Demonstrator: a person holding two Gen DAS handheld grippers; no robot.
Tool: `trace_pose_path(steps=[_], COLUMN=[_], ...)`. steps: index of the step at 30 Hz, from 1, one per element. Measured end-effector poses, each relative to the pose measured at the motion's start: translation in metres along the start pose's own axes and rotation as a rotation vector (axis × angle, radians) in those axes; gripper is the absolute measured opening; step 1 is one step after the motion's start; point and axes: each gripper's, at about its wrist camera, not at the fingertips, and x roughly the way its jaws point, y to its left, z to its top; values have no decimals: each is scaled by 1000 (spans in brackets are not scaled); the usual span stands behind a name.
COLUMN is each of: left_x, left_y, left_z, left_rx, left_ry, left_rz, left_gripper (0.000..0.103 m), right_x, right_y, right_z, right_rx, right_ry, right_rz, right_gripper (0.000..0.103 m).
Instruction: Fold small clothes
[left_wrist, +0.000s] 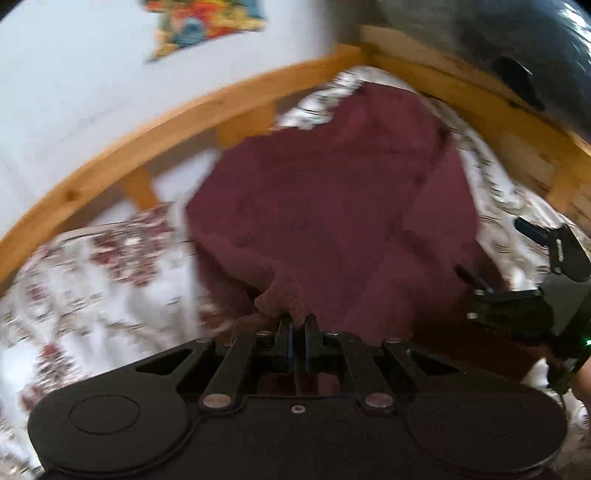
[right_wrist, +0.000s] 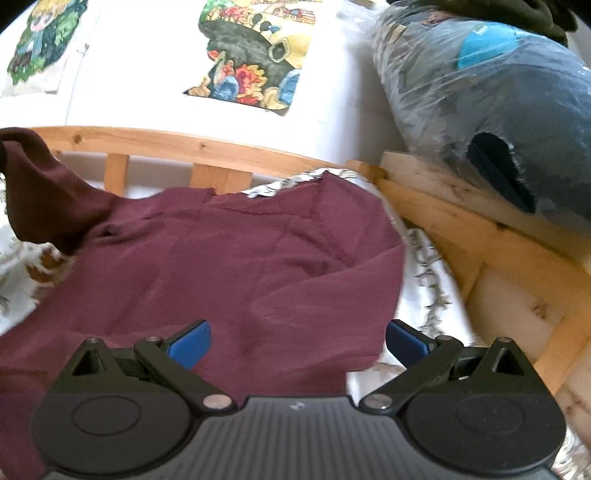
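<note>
A small maroon sweater (left_wrist: 332, 206) lies on a floral bedsheet (left_wrist: 92, 280). My left gripper (left_wrist: 297, 321) is shut on a bunched edge of the sweater and holds it lifted. In the right wrist view the sweater (right_wrist: 221, 266) lies mostly flat, with one sleeve (right_wrist: 40, 184) raised at the left. My right gripper (right_wrist: 297, 341) is open, its blue pads (right_wrist: 190, 345) hovering over the sweater's near edge. The right gripper also shows at the right edge of the left wrist view (left_wrist: 480, 284).
A wooden bed rail (right_wrist: 207, 147) runs along the far side and the right side (right_wrist: 480, 236). A plastic-wrapped dark bundle (right_wrist: 487, 96) rests on the right rail. Colourful pictures (right_wrist: 255, 51) hang on the white wall behind.
</note>
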Motion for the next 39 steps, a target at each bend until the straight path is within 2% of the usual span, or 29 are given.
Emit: trace_pose_path(steps=[3,7,14,17,19,22,23,25,27,29,33,36,39], left_x=[29,62,96,102,101,90,86,79,76,78,97,117,136], left_y=[-18,-38,-53,-52,-50,-41,-37,-24,-9,9,47,75,97], left_z=[10,15,21,22,21,17,16,14,13,13,7,4,3], left_rx=[18,45,40,5,-10,-20,-22,-29,-42,-67,-108,-150,-205], left_ry=[25,36,57,40,26,-9,-21,-55,-80,-89,-135,-123,-113], left_rz=[-50,-70,-112,-152,-170,-163,-152,-95,-14,64,232,295,305], left_gripper=[5,6,9,27,54,70,73,85,89,90,98,98,98], right_x=[4,11,24,26,25,26,25,23,20,16,8,6,5], right_y=[-22,-46,-61,-59,-56,-54,-53,-48,-40,-27,7,22,30], right_z=[-2,-7,-22,-25,-24,-24,-24,-24,-22,-22,-22,-24,-30], right_rx=[48,124,208,220,211,201,200,201,203,194,177,203,244], right_ry=[20,44,101,111,109,109,109,105,97,91,113,146,184], right_rz=[-30,-66,-100,-95,-92,-93,-95,-89,-60,8,167,261,297], right_gripper=[103,103,103,103,103,103,103,103,103,103,103,103,100])
